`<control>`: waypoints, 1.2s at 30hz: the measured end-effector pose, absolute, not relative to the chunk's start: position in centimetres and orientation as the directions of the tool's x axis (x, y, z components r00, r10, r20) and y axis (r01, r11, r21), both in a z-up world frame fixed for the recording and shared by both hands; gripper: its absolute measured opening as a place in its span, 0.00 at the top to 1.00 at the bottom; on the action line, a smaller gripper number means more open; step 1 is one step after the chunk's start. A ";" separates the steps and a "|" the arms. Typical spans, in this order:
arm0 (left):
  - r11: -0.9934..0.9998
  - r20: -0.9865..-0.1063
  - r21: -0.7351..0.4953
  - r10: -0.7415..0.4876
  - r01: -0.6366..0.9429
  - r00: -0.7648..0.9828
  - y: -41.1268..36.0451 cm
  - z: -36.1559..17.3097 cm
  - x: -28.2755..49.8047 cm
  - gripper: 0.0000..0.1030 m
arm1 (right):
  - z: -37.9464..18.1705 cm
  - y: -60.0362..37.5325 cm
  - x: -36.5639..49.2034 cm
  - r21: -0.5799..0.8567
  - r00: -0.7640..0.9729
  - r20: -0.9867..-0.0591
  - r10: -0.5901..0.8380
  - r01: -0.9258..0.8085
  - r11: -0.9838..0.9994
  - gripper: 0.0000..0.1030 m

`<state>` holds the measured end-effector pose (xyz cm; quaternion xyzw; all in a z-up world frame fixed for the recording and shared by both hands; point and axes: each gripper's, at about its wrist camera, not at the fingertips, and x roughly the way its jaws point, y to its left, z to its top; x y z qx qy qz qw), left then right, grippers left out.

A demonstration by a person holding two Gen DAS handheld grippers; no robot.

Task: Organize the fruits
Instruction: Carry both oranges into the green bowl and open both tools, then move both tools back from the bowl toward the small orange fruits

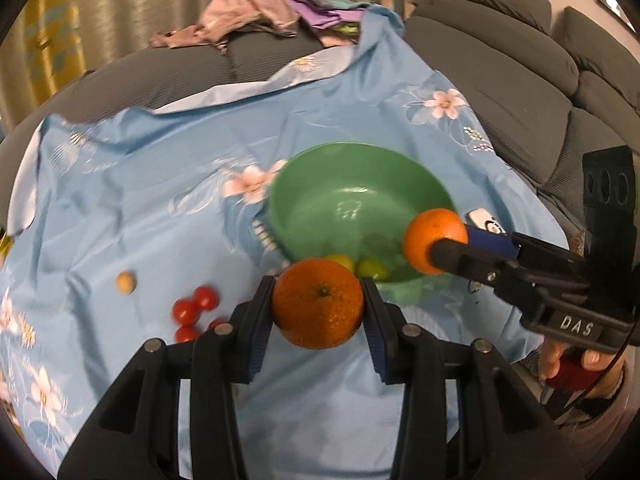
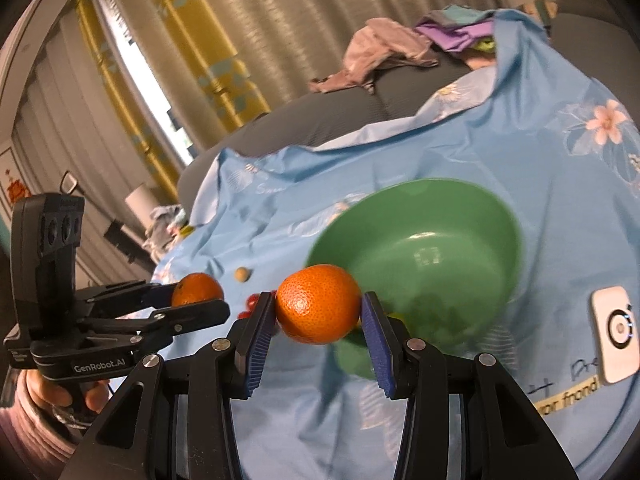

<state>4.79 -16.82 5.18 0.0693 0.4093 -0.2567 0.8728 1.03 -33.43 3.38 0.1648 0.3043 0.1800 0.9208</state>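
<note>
My left gripper point(image 1: 318, 304) is shut on an orange point(image 1: 318, 303), held just in front of the near rim of a green bowl point(image 1: 360, 184). My right gripper point(image 2: 318, 308) is shut on a second orange point(image 2: 318, 304), held at the bowl's point(image 2: 460, 216) near left rim. In the left wrist view the right gripper point(image 1: 440, 254) with its orange point(image 1: 434, 236) is over the bowl's right edge. In the right wrist view the left gripper point(image 2: 200, 300) with its orange point(image 2: 196, 288) is at the left. Small green-yellow fruits point(image 1: 370, 268) lie in the bowl.
A blue flowered cloth point(image 1: 160, 208) covers the grey sofa seat. On it lie several cherry tomatoes point(image 1: 194, 308), a small tan round fruit point(image 1: 126, 282) and a white device point(image 2: 616, 332). A pile of clothes point(image 1: 256, 12) lies at the back.
</note>
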 end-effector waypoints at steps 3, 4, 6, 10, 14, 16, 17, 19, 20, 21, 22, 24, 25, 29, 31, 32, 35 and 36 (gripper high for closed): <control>0.845 -0.751 -0.097 -0.409 0.527 0.518 -18.3 5.1 5.8 0.60 | 3.3 -34.3 1.3 0.392 0.768 -0.512 0.385 -0.191 0.900 0.56; 0.841 -0.752 -0.101 -0.415 0.532 0.513 -18.8 5.1 6.2 0.60 | 3.2 -34.6 1.4 0.384 0.773 -0.516 0.369 -0.176 0.907 0.56; 0.835 -0.752 -0.105 -0.422 0.540 0.507 -19.5 5.0 6.9 0.60 | 3.1 -35.2 1.7 0.383 0.778 -0.518 0.355 -0.160 0.910 0.56; 0.825 -0.756 -0.094 -0.423 0.556 0.499 -21.3 4.7 8.3 0.60 | 3.0 -36.0 2.6 0.366 0.786 -0.528 0.321 -0.130 0.921 0.56; 0.824 -0.770 -0.093 -0.416 0.559 0.484 -22.7 3.8 9.7 0.60 | 2.8 -36.4 3.4 0.342 0.785 -0.546 0.293 -0.111 0.933 0.56; 0.823 -0.777 -0.091 -0.411 0.560 0.477 -23.2 3.3 10.2 0.60 | 2.5 -36.5 3.7 0.326 0.780 -0.562 0.276 -0.098 0.940 0.56; 0.822 -0.782 -0.088 -0.407 0.562 0.473 -23.5 3.0 10.4 0.60 | 2.4 -36.6 3.9 0.320 0.779 -0.566 0.270 -0.094 0.943 0.56; 0.822 -0.791 -0.077 -0.395 0.564 0.468 -23.8 2.4 10.7 0.60 | 2.1 -36.6 4.2 0.309 0.773 -0.578 0.262 -0.089 0.947 0.56; 0.823 -0.795 -0.072 -0.388 0.563 0.466 -24.0 2.2 10.9 0.60 | 2.0 -36.6 4.3 0.302 0.770 -0.585 0.255 -0.084 0.949 0.56; 0.825 -0.799 -0.068 -0.382 0.561 0.464 -24.1 1.9 11.0 0.59 | 1.8 -36.6 4.4 0.292 0.767 -0.593 0.244 -0.078 0.953 0.56; 0.829 -0.805 -0.065 -0.373 0.556 0.462 -24.1 1.6 11.2 0.59 | 1.7 -36.6 4.5 0.281 0.763 -0.602 0.234 -0.072 0.957 0.56; 0.835 -0.813 -0.067 -0.363 0.546 0.455 -24.1 1.2 11.5 0.59 | 1.6 -36.5 4.5 0.267 0.757 -0.614 0.222 -0.065 0.961 0.56; 0.837 -0.815 -0.068 -0.361 0.544 0.453 -24.1 1.0 11.5 0.59 | 1.5 -36.4 4.6 0.268 0.755 -0.616 0.223 -0.066 0.961 0.56; 0.841 -0.824 -0.067 -0.350 0.537 0.446 -24.0 0.5 11.7 0.59 | 1.5 -36.1 4.6 0.260 0.752 -0.622 0.220 -0.067 0.963 0.56; 0.844 -0.827 -0.065 -0.344 0.533 0.445 -23.9 0.4 11.7 0.59 | 1.9 -35.9 4.4 0.245 0.761 -0.616 0.206 -0.063 0.967 0.56; 0.845 -0.827 -0.066 -0.345 0.531 0.445 -23.8 0.5 11.7 0.57 | 2.1 -35.8 4.4 0.234 0.763 -0.617 0.193 -0.056 0.971 0.56; 0.847 -0.815 -0.071 -0.354 0.527 0.459 -23.4 1.1 11.4 0.41 | 2.3 -35.7 4.1 0.226 0.766 -0.618 0.177 -0.043 0.973 0.56; 0.850 -0.807 -0.072 -0.357 0.522 0.469 -23.2 1.5 11.3 0.37 | 2.3 -35.7 4.0 0.228 0.766 -0.618 0.177 -0.041 0.973 0.56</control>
